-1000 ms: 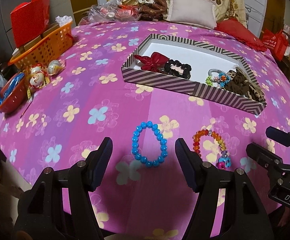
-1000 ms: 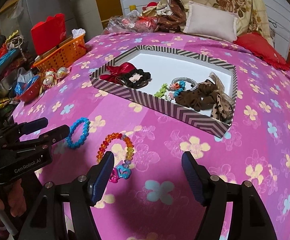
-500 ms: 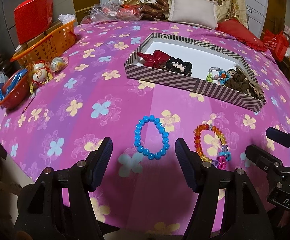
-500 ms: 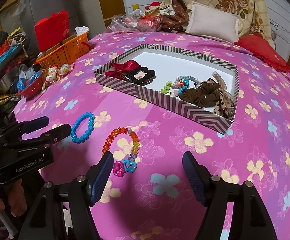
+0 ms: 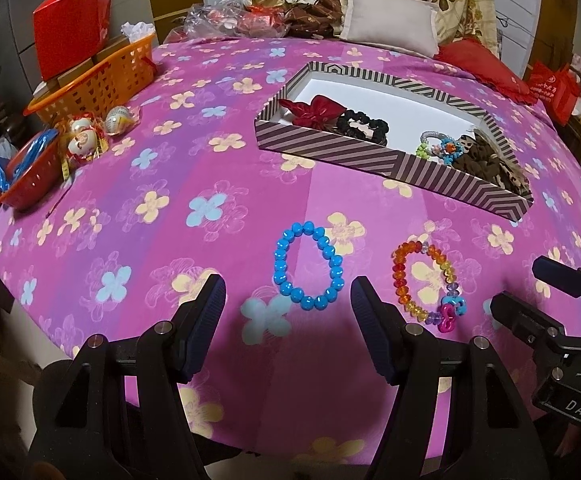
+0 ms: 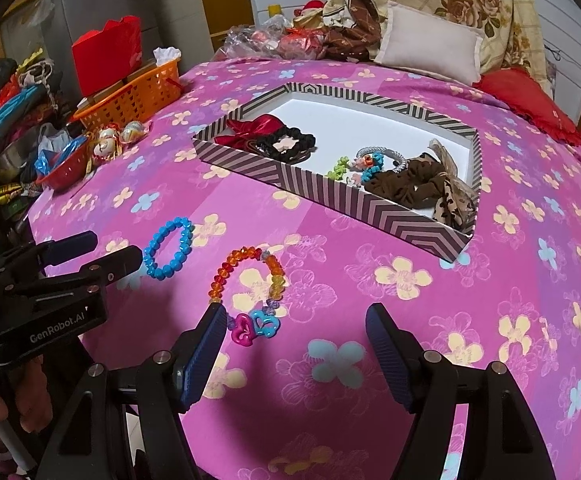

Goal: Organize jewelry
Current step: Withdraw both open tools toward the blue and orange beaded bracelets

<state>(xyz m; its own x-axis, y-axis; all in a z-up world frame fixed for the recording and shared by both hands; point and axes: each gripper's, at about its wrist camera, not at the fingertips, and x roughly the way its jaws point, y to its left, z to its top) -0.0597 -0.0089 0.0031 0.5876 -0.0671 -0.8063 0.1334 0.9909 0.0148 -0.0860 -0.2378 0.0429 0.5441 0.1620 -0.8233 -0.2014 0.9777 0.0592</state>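
Note:
A blue bead bracelet (image 5: 308, 266) (image 6: 168, 248) lies on the pink flowered cloth, just beyond my open, empty left gripper (image 5: 288, 330). A rainbow bead bracelet (image 5: 426, 280) (image 6: 248, 284) with pink and blue charms lies to its right, just ahead and left of my open, empty right gripper (image 6: 296, 354). Each gripper also shows in the other's view: the right one (image 5: 534, 294), the left one (image 6: 94, 250). A striped tray (image 5: 330, 150) (image 6: 370, 206) farther back holds a red bow (image 5: 316, 110), black scrunchie (image 5: 362, 126), small bead bands (image 5: 440, 146) and brown scrunchies (image 5: 490, 166).
An orange basket (image 5: 98, 84) with a red bag (image 5: 72, 34), a red bowl (image 5: 22, 176) and wrapped round ornaments (image 5: 90, 136) sit at the left edge. Pillows (image 5: 390, 32) and clutter line the back. The cloth's front edge drops off below the grippers.
Both grippers have pulled back and up a little; the bracelets and tray sit farther ahead in both views. Nothing was picked up.

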